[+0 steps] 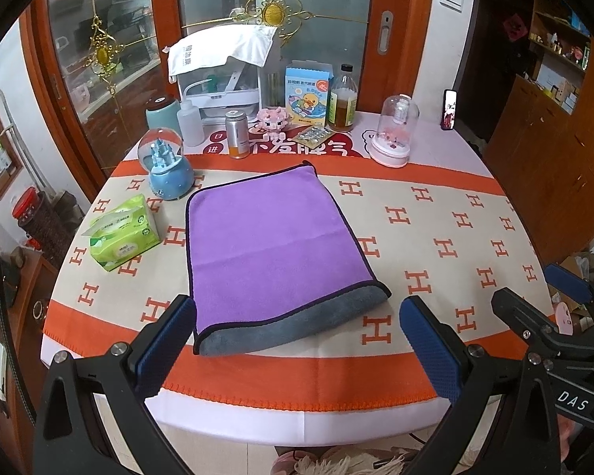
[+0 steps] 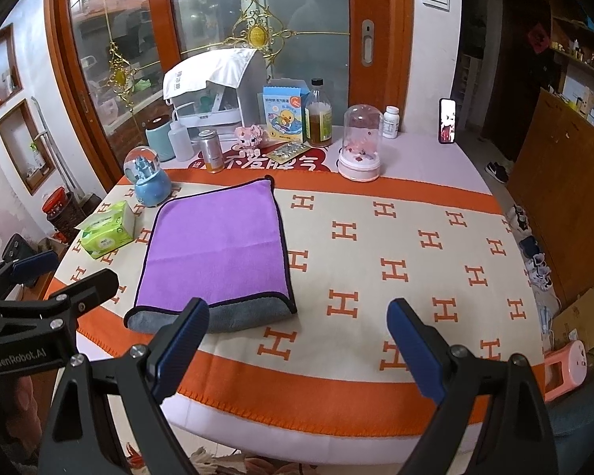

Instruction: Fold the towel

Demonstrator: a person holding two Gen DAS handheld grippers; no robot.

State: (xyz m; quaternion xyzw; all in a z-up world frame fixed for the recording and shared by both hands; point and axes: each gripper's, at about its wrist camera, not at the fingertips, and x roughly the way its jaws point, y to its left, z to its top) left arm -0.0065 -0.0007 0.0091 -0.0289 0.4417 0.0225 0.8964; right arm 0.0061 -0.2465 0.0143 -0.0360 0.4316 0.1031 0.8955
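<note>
Nearest the cameras, both grippers hang off the near edge of the table (image 1: 257, 419) with nothing held: the left gripper (image 1: 297, 340) has its blue-padded fingers (image 1: 166, 348) wide apart, and the right gripper (image 2: 297, 344) is spread just as wide, its left finger standing before the near edge of the towel (image 2: 217, 249) in its own view. The towel lies flat on the H-patterned cloth, left of the table's middle, purple face up, with a strip of its grey underside showing along the near edge, so it looks already doubled over at least once, the layers not quite flush. Judging from that, the step in hand is to take the near edge for another fold. To do it well, each gripper should close on one near corner of the towel, catching both the purple layer and the grey strip together so the layers do not slide apart, then lift only slightly and carry the edge straight toward the far edge, matching the dark-trimmed borders. Just left of the towel sits a green tissue pack (image 1: 124, 233), and close to its far left corner a blue snow globe (image 1: 166, 170); a swing that drifts left could nudge them. Beyond the towel's far edge stand an orange-banded can (image 1: 237, 134) and a glass-domed pink ornament (image 1: 394, 134), so the fold should stop short of that row.
</note>
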